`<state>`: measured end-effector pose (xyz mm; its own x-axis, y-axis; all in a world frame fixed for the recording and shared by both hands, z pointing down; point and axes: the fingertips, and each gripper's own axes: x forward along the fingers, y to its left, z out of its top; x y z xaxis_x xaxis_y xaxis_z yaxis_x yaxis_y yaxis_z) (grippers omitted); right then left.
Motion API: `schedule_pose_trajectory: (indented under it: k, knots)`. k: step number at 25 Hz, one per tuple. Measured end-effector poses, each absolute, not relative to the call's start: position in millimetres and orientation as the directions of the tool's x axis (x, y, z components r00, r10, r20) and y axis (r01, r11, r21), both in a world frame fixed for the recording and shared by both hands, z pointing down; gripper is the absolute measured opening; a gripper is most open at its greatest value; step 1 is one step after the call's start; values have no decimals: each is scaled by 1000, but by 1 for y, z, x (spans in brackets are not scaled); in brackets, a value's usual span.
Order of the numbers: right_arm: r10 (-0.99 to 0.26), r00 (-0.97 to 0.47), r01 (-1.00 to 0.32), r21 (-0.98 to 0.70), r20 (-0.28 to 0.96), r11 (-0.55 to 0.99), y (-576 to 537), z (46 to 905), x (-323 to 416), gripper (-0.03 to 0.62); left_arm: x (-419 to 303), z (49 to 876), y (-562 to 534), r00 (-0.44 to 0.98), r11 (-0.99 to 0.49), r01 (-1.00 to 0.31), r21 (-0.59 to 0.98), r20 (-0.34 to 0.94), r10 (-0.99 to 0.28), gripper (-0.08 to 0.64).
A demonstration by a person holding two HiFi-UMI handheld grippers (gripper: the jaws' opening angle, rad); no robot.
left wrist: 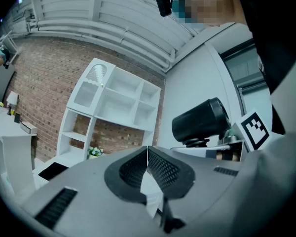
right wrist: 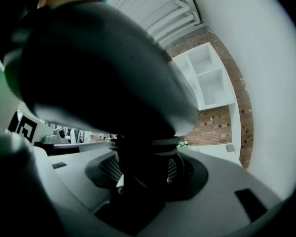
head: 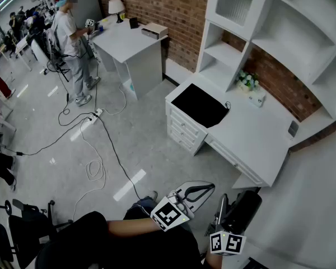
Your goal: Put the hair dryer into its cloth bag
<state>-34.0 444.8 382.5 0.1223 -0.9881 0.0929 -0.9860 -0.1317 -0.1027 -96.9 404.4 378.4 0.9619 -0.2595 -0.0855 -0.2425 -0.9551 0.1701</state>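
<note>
Carry step: right gripper [right wrist: 143,169] pinches the hair dryer [head: 243,209] well short of the counter [head: 252,139], left gripper [left wrist: 148,152] pressed together, empty; next comes reaching the apparent black bag [head: 199,105] on that counter.

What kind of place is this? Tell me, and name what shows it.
Probably a recording studio staged as a room: white desk and shelves against a brick wall, cables trailing over the grey floor, another person working at a second table.
</note>
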Motion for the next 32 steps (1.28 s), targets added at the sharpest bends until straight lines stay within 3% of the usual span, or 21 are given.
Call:
schedule_pose_trajectory:
  k: [6,15,32]
  knots:
    - [-996,63,-992,-102,57,-69,450,379,-14,236,-84,377,410,928,-926,-350,143,-80,-363,17]
    - [-1000,25,-994,-106,6,-26,477,382,13,233,-53,385,427,908,-905,-399,145,-71,-412,17]
    - [-993,29,-983,-177,112,-49,370,433,54,238,-2,448,323,943,-926,-327,187,4,-332,17]
